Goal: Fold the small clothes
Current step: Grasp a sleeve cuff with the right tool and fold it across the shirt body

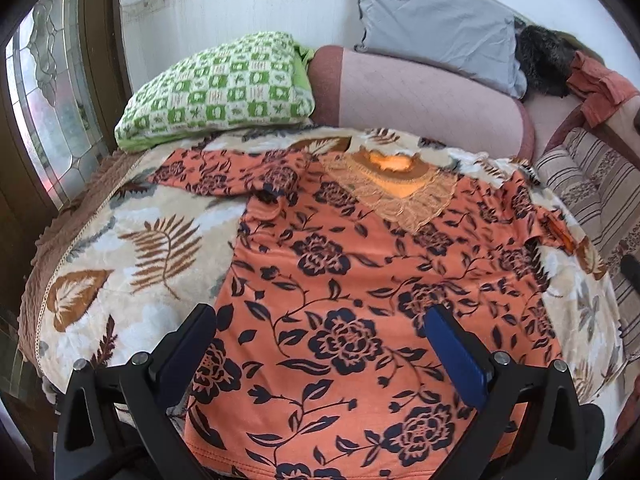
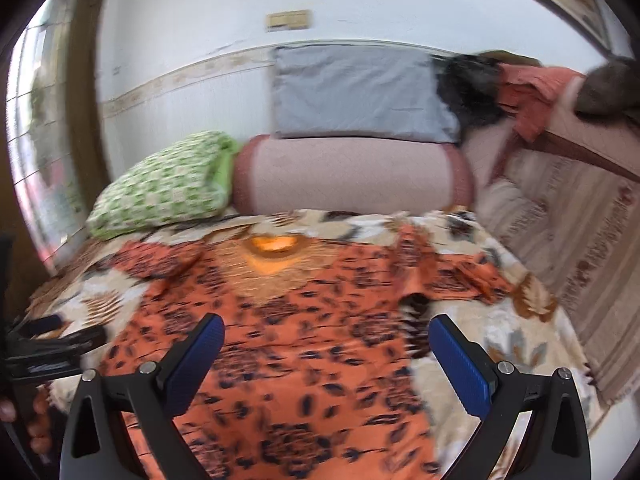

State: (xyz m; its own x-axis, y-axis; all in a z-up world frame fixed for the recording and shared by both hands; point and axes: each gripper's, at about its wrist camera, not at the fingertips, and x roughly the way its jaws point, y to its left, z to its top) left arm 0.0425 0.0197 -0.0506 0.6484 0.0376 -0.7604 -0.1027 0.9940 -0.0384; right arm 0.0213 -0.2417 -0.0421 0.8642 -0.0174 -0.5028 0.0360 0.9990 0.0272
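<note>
An orange top (image 1: 360, 280) with dark flower print lies spread flat on the leaf-patterned blanket (image 1: 132, 248), neckline with tan embroidery (image 1: 396, 184) at the far end. Its left sleeve (image 1: 224, 172) lies folded across toward the chest; the right sleeve (image 1: 548, 216) sticks out. My left gripper (image 1: 320, 320) hovers open over the lower part of the top, nothing between its fingers. In the blurred right wrist view the same top (image 2: 300, 320) lies below my right gripper (image 2: 326, 330), which is open and holds nothing. The left gripper (image 2: 52, 344) shows at that view's left edge.
A green checked pillow (image 1: 220, 88), a pink bolster (image 1: 420, 100) and a grey pillow (image 1: 436, 24) lie at the bed's head against the wall. A striped cloth (image 1: 592, 184) and a heap of orange clothing (image 1: 600, 84) are on the right. A glass-paned door (image 1: 48, 100) stands left.
</note>
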